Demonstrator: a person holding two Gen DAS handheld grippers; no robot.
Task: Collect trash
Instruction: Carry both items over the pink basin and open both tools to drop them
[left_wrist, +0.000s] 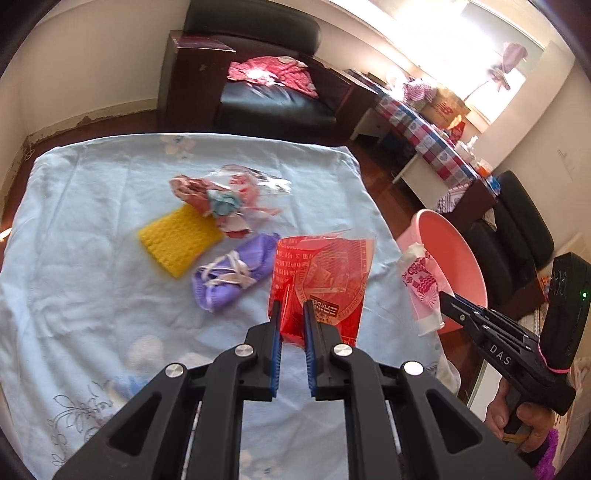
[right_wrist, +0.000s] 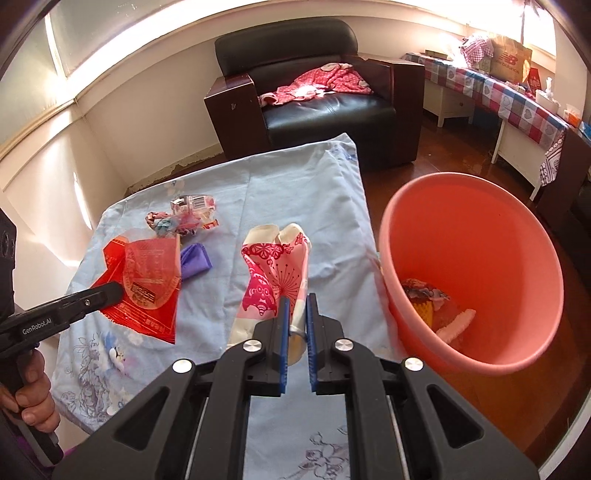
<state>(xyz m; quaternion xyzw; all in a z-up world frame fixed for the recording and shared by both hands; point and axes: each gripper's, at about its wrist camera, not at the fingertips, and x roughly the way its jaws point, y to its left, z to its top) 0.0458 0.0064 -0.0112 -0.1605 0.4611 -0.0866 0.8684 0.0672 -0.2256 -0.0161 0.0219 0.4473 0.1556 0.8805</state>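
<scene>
A: Quick pass. Left gripper (left_wrist: 291, 314) is nearly closed, pinching the near edge of the red wrapper (left_wrist: 325, 273), which lies on the blue cloth (left_wrist: 74, 258) just beside the pink bucket (right_wrist: 469, 273).

B: Right one?

A: Right gripper (right_wrist: 297, 310) is clamped narrow on the pink patterned bag (right_wrist: 277, 273), held up near the bucket's rim, on the table side.

B: Handling?

A: My guess is both are thin film: very light, floppy, slippery, likely to crumple. Edge pinches look fine; grab a fold, not flat.

B: What's left?

A: Farther from the bucket: purple mask (left_wrist: 232, 269), yellow knit pad (left_wrist: 181, 240), crumpled clear wrapper pile (left_wrist: 225, 199). Soft and light by the look of them. The mask's bunched middle seems best to take. The bucket already holds some scraps.

B: Text?

A: "DAS" on the right tool body, "GenRobot.AI" on the left. The red wrapper's printed characters are too distorted to read. A cardboard box (right_wrist: 509, 59) far behind the bucket reads "new balance".
</scene>
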